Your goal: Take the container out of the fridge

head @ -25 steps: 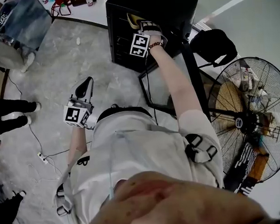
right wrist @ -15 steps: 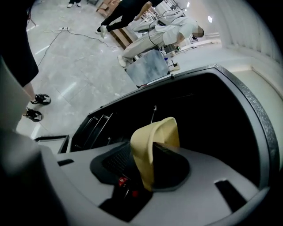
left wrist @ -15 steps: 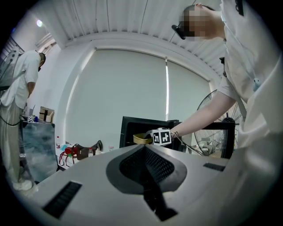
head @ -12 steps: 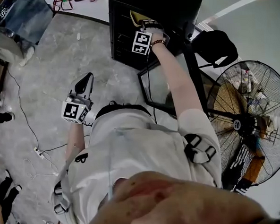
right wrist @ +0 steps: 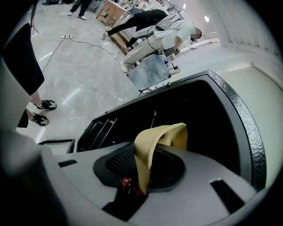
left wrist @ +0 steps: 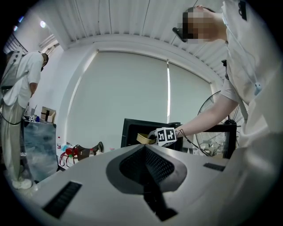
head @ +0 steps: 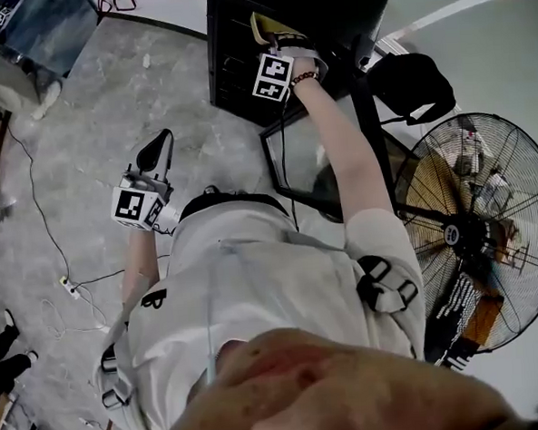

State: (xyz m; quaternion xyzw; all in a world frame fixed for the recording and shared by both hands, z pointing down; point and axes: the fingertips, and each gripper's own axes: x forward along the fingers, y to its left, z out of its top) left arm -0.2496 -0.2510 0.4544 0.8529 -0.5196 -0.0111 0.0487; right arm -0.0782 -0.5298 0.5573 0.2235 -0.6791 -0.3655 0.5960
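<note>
A black fridge point(head: 329, 15) stands on the floor at the top of the head view, its glass door point(head: 302, 162) swung open. My right gripper point(head: 269, 32) reaches into it from above, and its jaws are closing on the rim of a tan container point(head: 263, 25). In the right gripper view that rim point(right wrist: 148, 150) sits pinched between the jaws point(right wrist: 140, 174), in front of the dark fridge interior point(right wrist: 177, 110). My left gripper point(head: 157, 149) hangs shut and empty by my left side, apart from the fridge. From the left gripper view, the container point(left wrist: 145, 138) shows far off.
A large standing fan point(head: 475, 233) is at the right, with a black bag point(head: 411, 83) beside the fridge. A cable and power strip point(head: 69, 287) lie on the grey floor at the left. A covered table point(head: 39, 28) stands at the far left.
The right gripper stays at the fridge with the tan container in its jaws. The left gripper has drifted slightly left. The bystanders' feet at the left have slid out of the view.
</note>
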